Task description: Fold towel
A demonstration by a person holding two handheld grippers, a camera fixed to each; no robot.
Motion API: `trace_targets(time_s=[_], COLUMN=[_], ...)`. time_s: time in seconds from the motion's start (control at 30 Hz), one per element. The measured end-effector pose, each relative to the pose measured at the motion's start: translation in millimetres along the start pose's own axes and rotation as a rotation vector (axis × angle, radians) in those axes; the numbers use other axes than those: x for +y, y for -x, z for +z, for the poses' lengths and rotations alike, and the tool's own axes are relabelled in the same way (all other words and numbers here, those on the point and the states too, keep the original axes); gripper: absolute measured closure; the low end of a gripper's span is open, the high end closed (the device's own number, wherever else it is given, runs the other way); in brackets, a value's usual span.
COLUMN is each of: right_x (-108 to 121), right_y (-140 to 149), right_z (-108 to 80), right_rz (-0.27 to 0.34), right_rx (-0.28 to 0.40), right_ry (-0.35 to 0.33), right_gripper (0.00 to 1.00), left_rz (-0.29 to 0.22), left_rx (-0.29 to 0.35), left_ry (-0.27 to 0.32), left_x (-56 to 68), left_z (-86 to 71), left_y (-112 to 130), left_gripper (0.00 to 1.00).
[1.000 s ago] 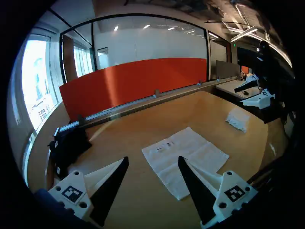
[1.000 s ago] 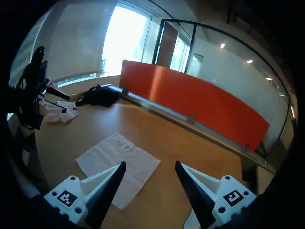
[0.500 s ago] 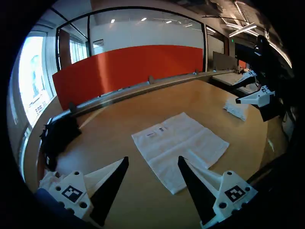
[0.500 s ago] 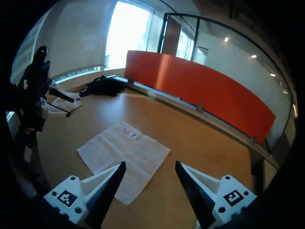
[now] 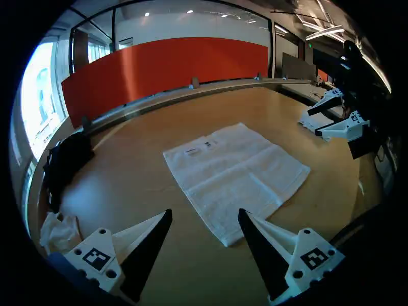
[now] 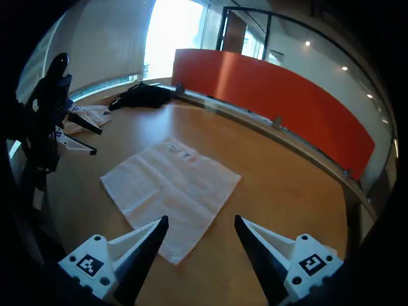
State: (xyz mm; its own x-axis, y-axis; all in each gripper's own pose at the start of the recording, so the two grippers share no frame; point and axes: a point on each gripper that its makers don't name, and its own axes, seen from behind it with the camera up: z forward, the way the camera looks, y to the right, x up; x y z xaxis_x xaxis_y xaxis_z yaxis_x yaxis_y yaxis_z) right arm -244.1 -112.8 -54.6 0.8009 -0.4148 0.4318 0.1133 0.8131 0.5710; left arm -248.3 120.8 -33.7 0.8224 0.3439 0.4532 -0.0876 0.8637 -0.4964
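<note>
A white towel (image 5: 235,172) lies spread flat on the wooden table (image 5: 153,153), a small label near its far edge. My left gripper (image 5: 204,217) hovers open over the towel's near corner, nothing between its fingers. In the right gripper view the same towel (image 6: 171,186) lies ahead, and my right gripper (image 6: 200,223) stands open above its near edge. The right gripper (image 5: 331,115) also appears at the far right of the left gripper view. At the left of the right gripper view, the left gripper (image 6: 76,135) is held by a dark-sleeved arm.
A dark bag (image 5: 66,158) and a crumpled white cloth (image 5: 58,232) sit at the table's left end; they appear again as the bag (image 6: 140,94) and cloth (image 6: 94,115). An orange divider panel (image 5: 168,64) runs along the table's far edge. Another white cloth (image 5: 311,120) lies far right.
Both grippers have tilted down and moved closer to the towel, which now sits larger and nearer in both views. Both stay open.
</note>
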Motion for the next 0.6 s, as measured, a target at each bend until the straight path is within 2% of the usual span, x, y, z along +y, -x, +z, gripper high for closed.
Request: trace_targets(time_s=[0.23,0.6], right_x=[-9,-29], right_y=[26,70], right_z=[13.9,28.7], right_rz=[0.009,0.005], right_rx=[-0.031,-0.108], right_ry=[-0.013,-0.050], right_gripper=[0.00,0.00], left_rz=[0.024,0.038], left_rx=[-0.045,-0.106], left_ry=[0.011,0.050], left_x=[7.2,24.5], left_z=[18.4,34.3], left_y=[27,59], left_gripper=[0.04,0.04])
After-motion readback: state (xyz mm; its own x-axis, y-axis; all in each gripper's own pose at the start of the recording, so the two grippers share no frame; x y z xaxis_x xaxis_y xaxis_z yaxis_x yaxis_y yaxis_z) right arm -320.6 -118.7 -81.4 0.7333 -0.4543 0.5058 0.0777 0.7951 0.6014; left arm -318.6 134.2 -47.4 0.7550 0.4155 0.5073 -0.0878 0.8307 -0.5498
